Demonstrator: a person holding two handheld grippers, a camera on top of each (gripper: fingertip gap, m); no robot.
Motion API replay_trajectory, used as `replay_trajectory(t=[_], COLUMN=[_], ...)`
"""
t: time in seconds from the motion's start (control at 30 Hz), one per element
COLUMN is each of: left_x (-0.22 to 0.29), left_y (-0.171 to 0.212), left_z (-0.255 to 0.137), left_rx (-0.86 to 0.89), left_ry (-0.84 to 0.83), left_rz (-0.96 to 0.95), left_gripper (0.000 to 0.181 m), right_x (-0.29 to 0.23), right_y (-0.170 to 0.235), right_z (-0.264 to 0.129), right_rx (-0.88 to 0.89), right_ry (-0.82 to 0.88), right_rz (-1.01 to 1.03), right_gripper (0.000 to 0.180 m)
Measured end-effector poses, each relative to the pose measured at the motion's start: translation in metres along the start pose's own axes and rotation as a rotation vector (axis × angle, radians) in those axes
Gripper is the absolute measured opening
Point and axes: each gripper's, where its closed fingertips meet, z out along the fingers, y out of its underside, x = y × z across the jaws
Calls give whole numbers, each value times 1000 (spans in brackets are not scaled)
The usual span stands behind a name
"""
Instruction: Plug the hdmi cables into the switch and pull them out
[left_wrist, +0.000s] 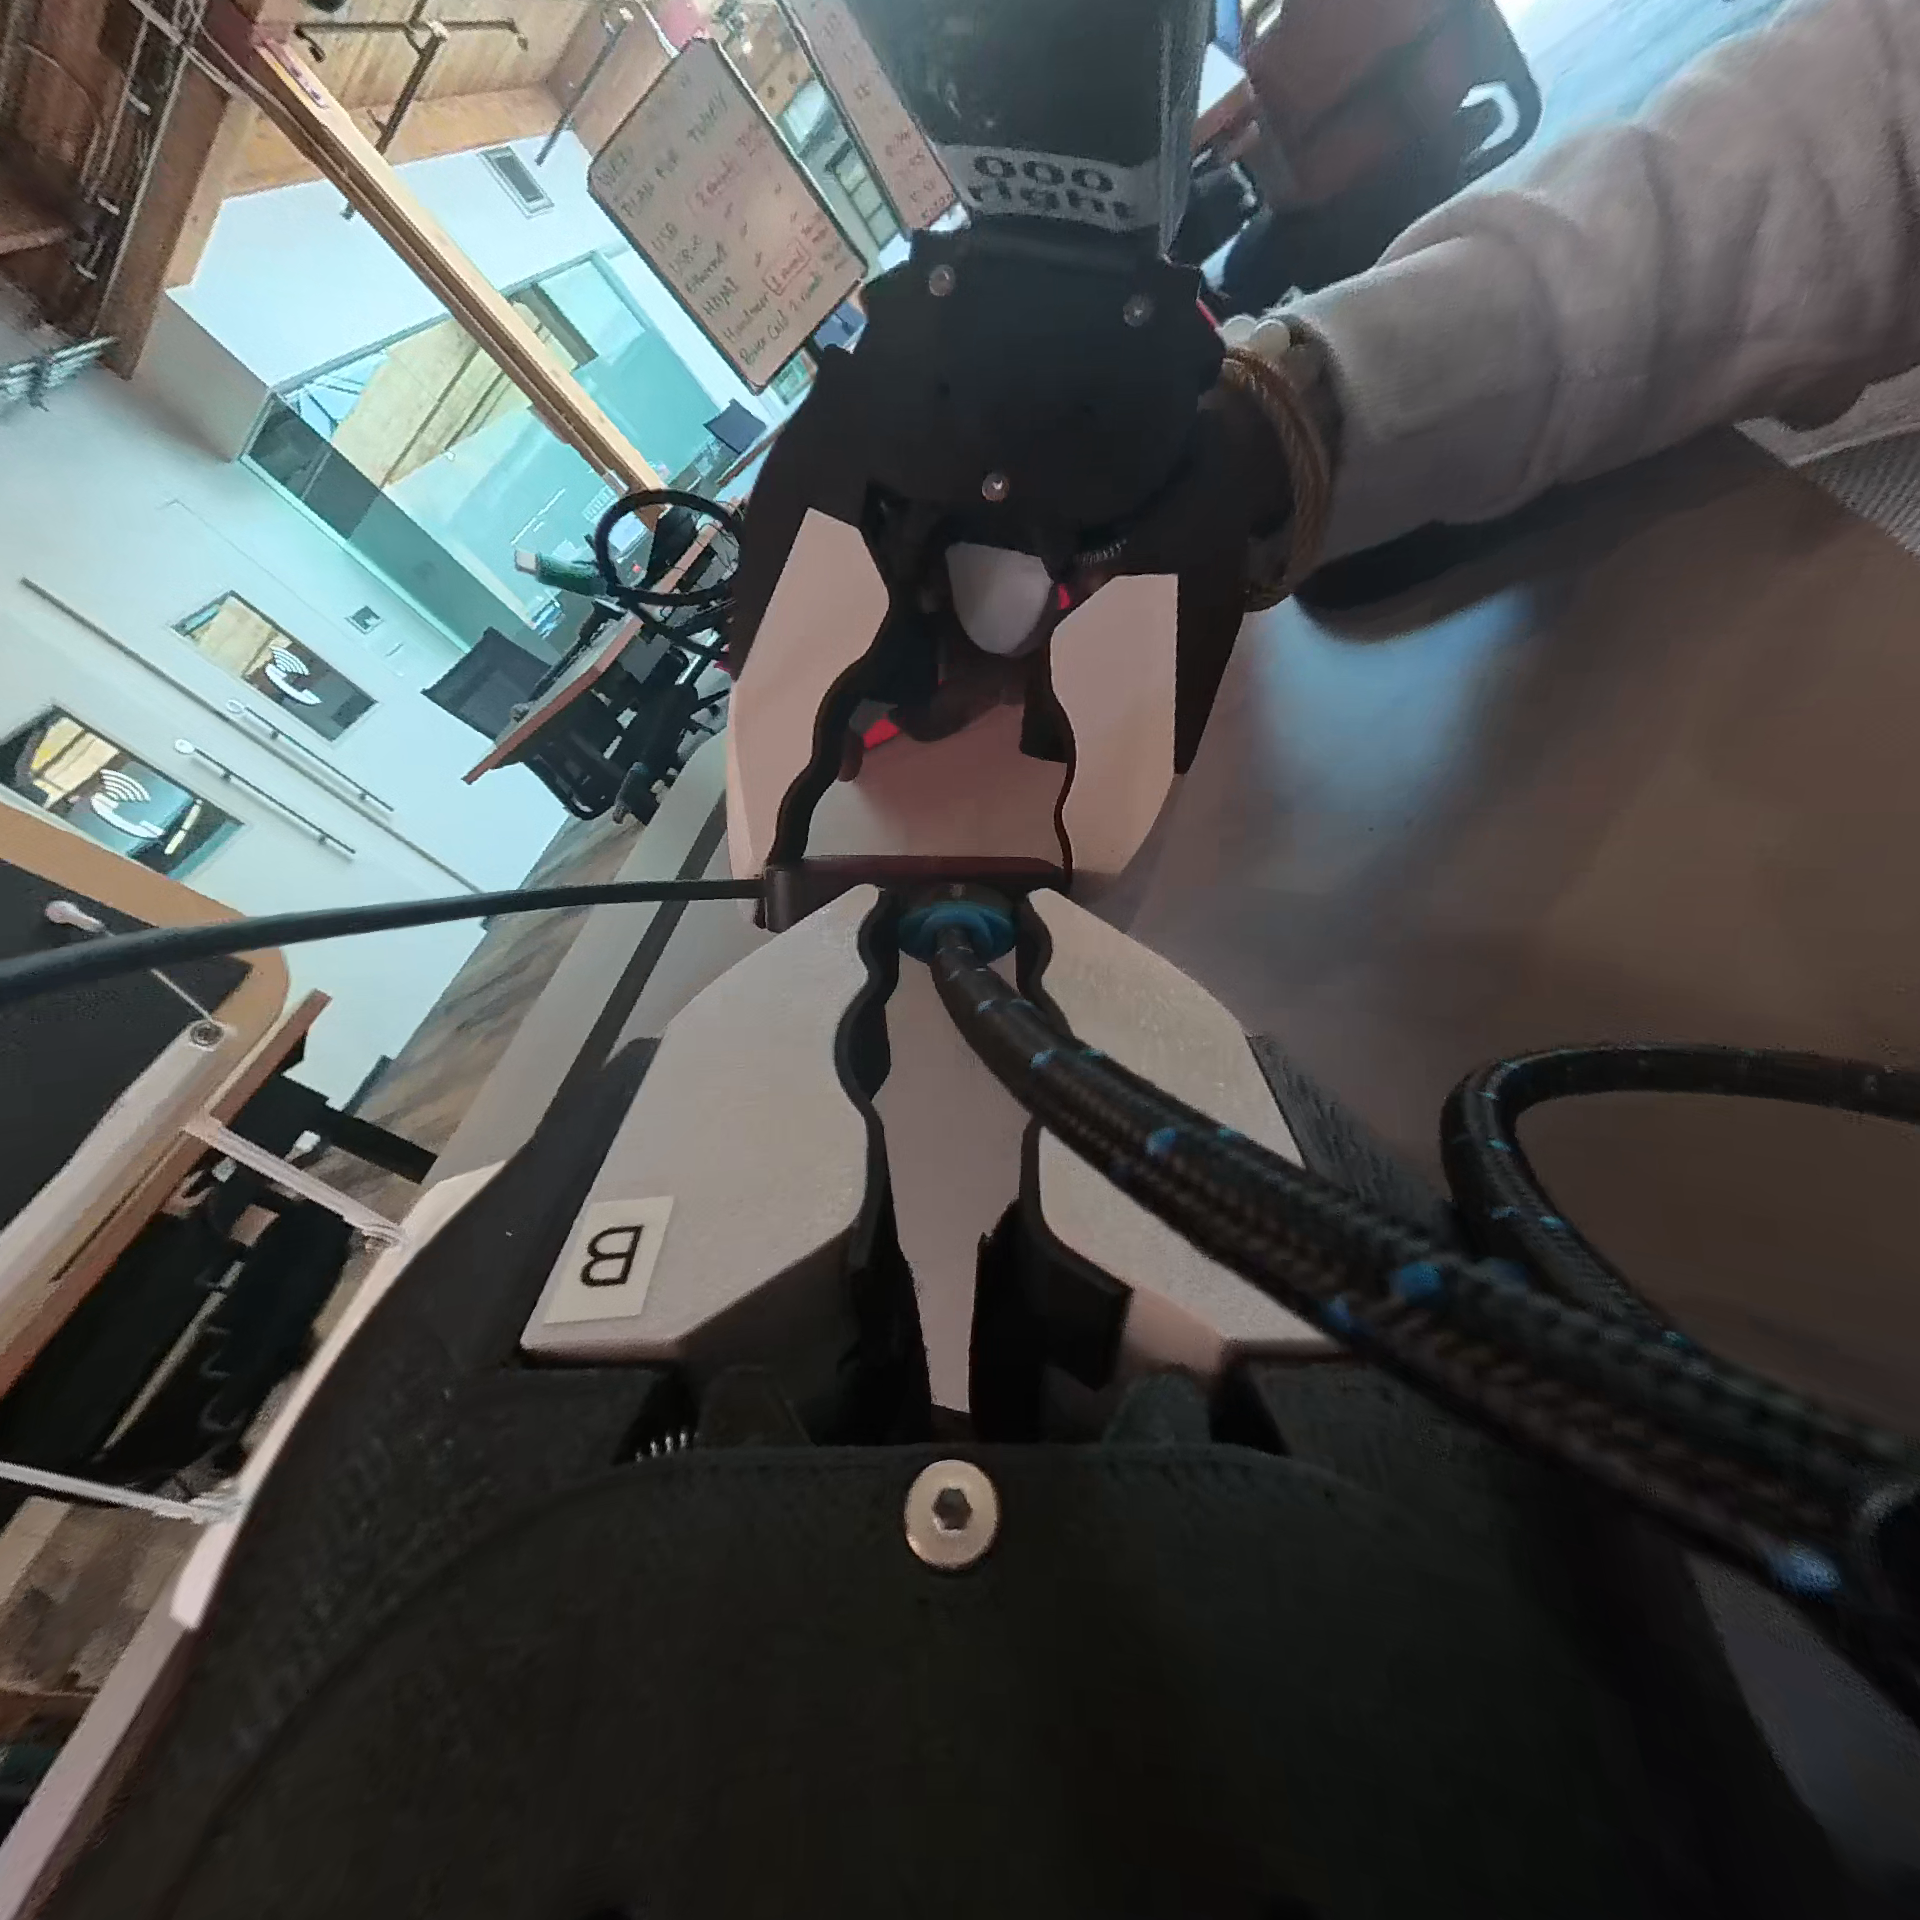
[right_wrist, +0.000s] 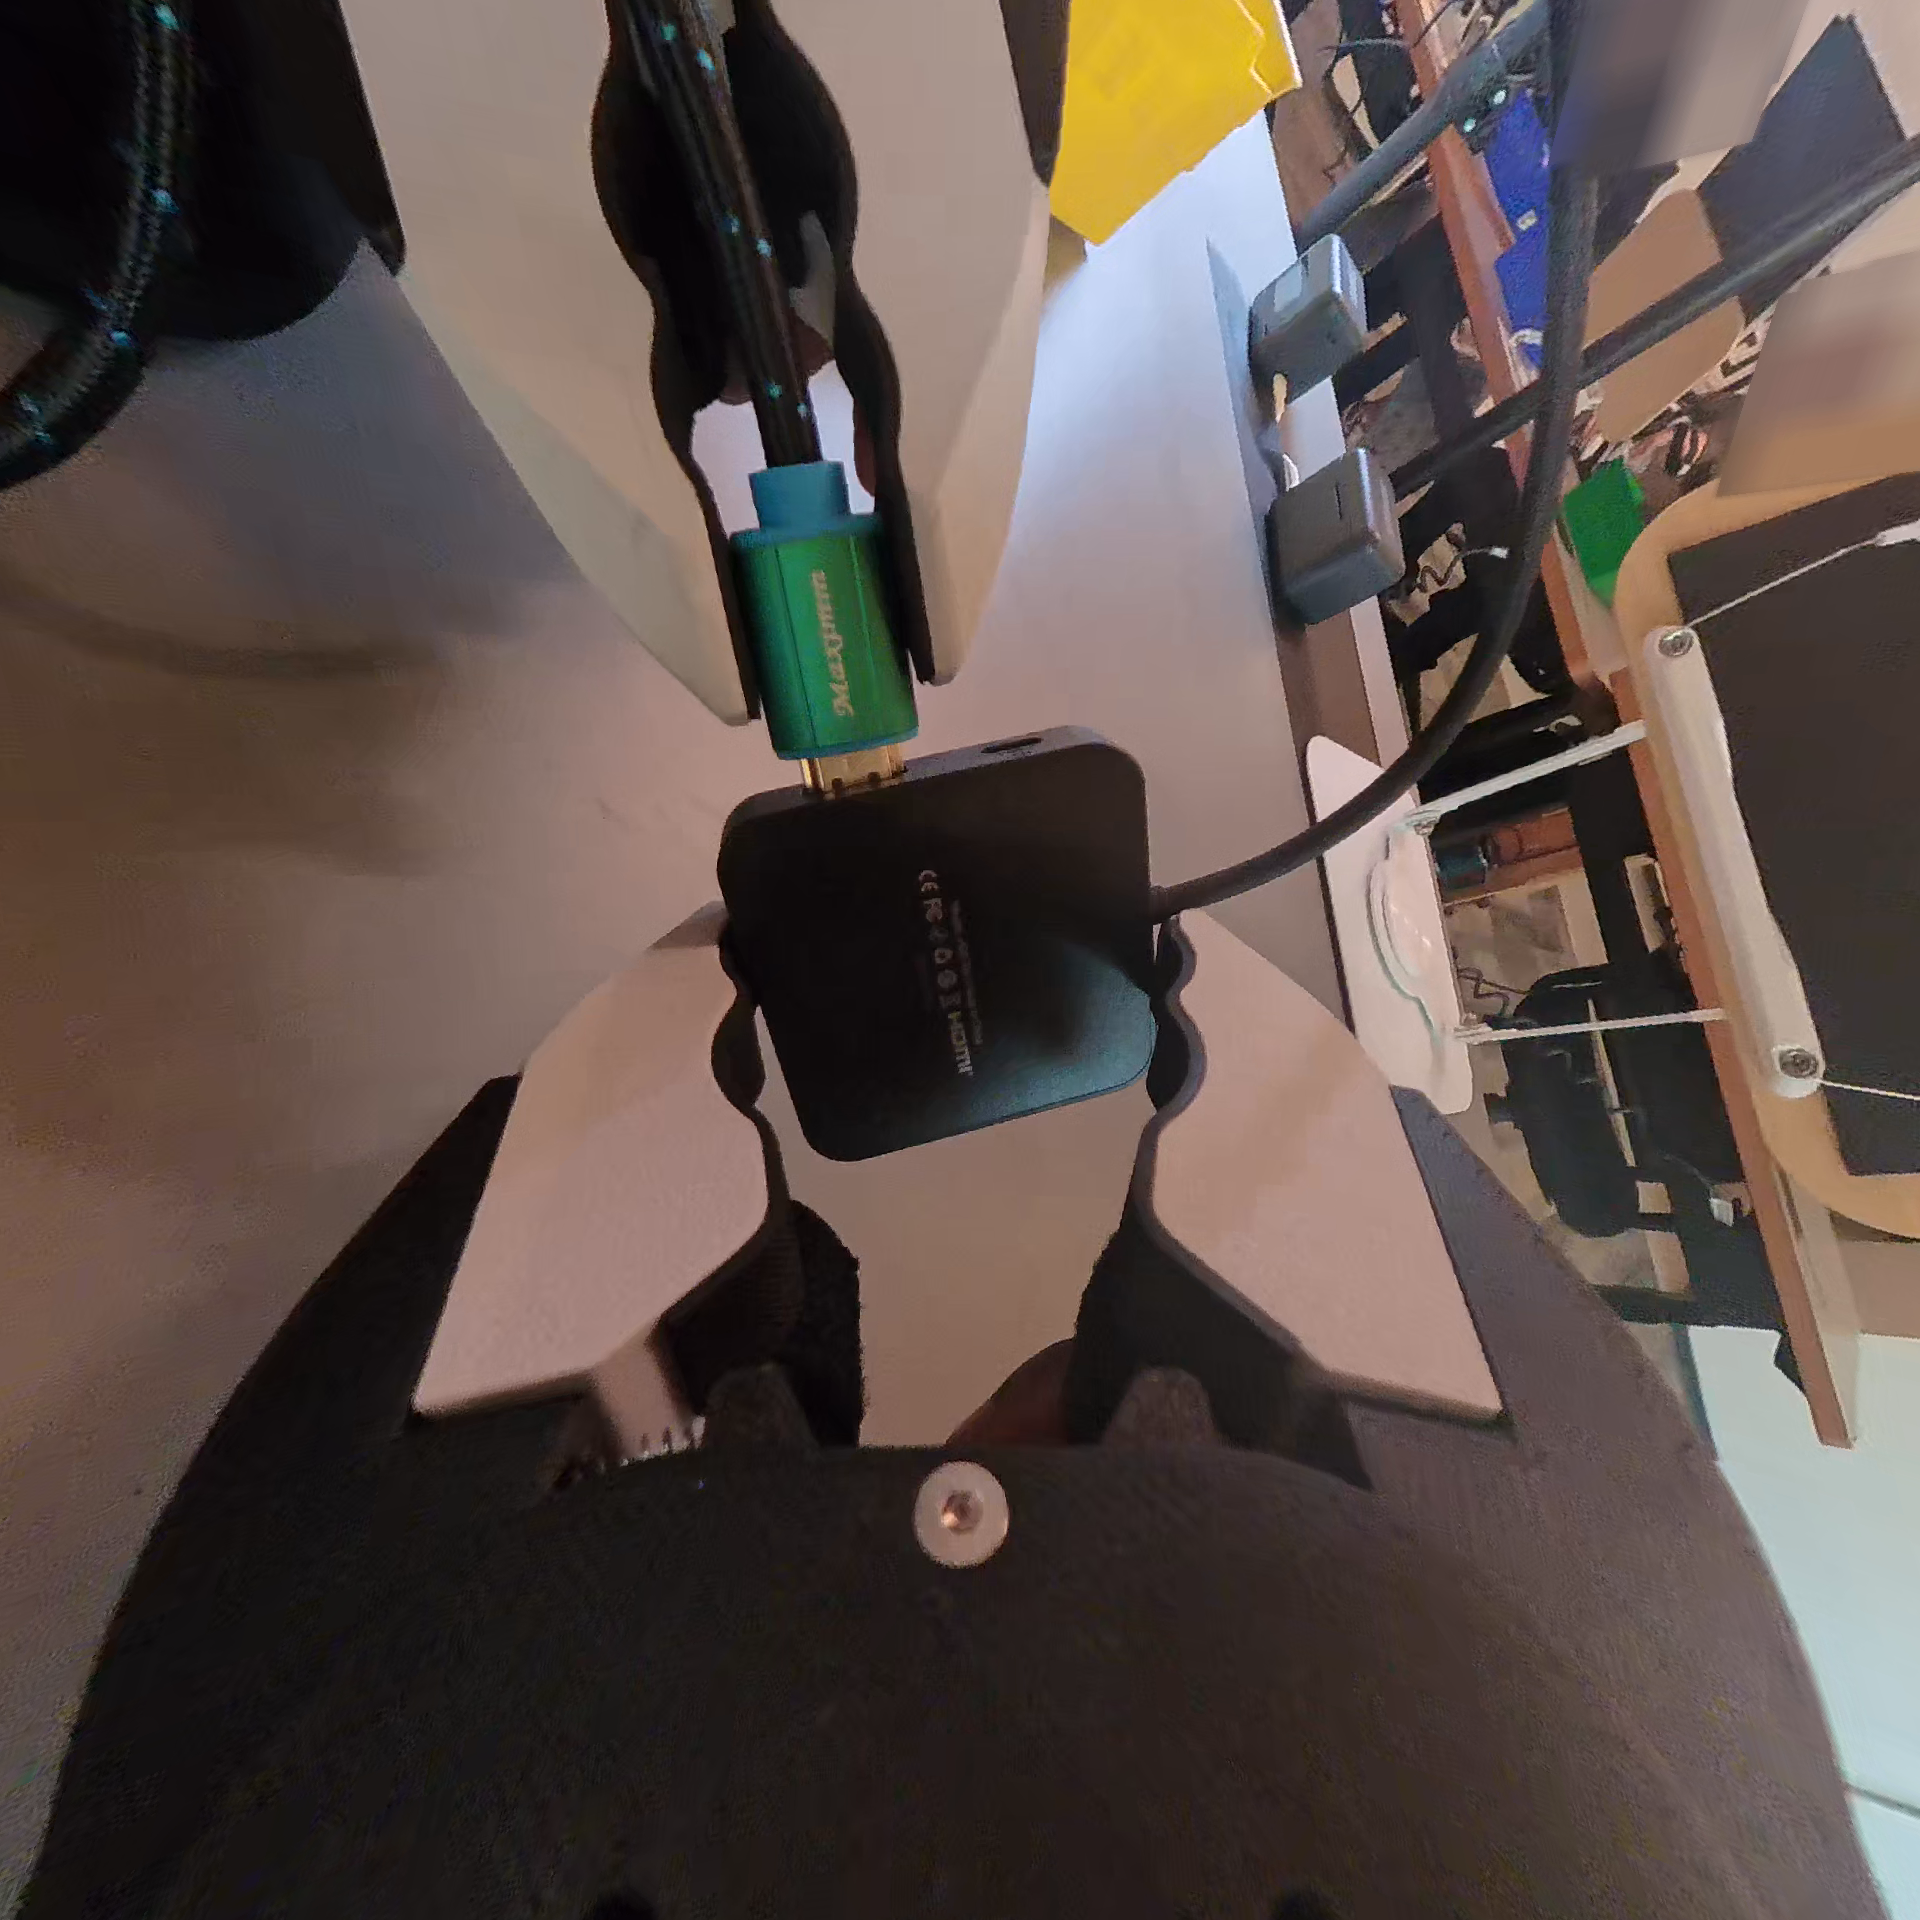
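Note:
In the right wrist view my right gripper (right_wrist: 945, 935) is shut on a flat black HDMI switch (right_wrist: 935, 997), gripping its two sides. A thin black lead (right_wrist: 1351, 821) runs from the switch to the right. My left gripper (right_wrist: 831, 686) faces it from above, shut on a green HDMI plug (right_wrist: 821, 634) with a blue collar. The plug's gold tip (right_wrist: 852, 774) sits partly in a port on the switch's far edge. In the left wrist view my left gripper (left_wrist: 951, 935) holds the plug's blue collar (left_wrist: 951, 925). The braided cable (left_wrist: 1195, 1153) trails to the lower right. The right gripper (left_wrist: 920, 862) holds the switch (left_wrist: 914, 868) edge-on.
Both grippers hover over a white table (right_wrist: 260, 727). Something yellow (right_wrist: 1153, 104) lies at its far end and two grey blocks (right_wrist: 1335, 540) sit at its right edge. The braided cable loops on the table (left_wrist: 1662, 1081). A person's sleeve (left_wrist: 1610, 260) is behind the right gripper.

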Motion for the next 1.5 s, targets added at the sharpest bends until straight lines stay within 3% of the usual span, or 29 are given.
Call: replay_trajectory(t=[0.17,0.33,0.47,0.57,0.73,0.9,1.03,1.17,1.3,1.5], left_x=[1,4,-1,-19,-64,-90,-91,-87,-85,-83], left_y=[-1,15,17,11,-5,0,4,4,3,4], left_z=[1,7,8,2,-25,-43,-43,-39,-38,-37], left_rx=[-1,-109,-96,-42,133,230,214,200,203,176], left_ry=[6,-12,-39,-127,-341,-451,-462,-444,-429,-430], left_rz=[-15,28,19,-22,-174,-369,-362,-344,-341,-294], left_gripper=[21,21,22,49,58,57,57,56,54,52], right_x=[-1,-3,2,19,92,188,249,239,199,158], right_y=[-6,8,7,3,11,28,69,144,206,261], right_z=[-1,8,11,2,-49,-140,-228,-293,-303,-301], right_rx=[30,-62,-73,-48,-32,-71,-210,-406,-441,-420], right_ry=[12,19,56,117,330,587,820,967,803,643], right_rz=[-17,-32,-45,-9,126,284,432,717,1018,1299], right_gripper=[73,74,74,74,73,74,74,75,75,75])
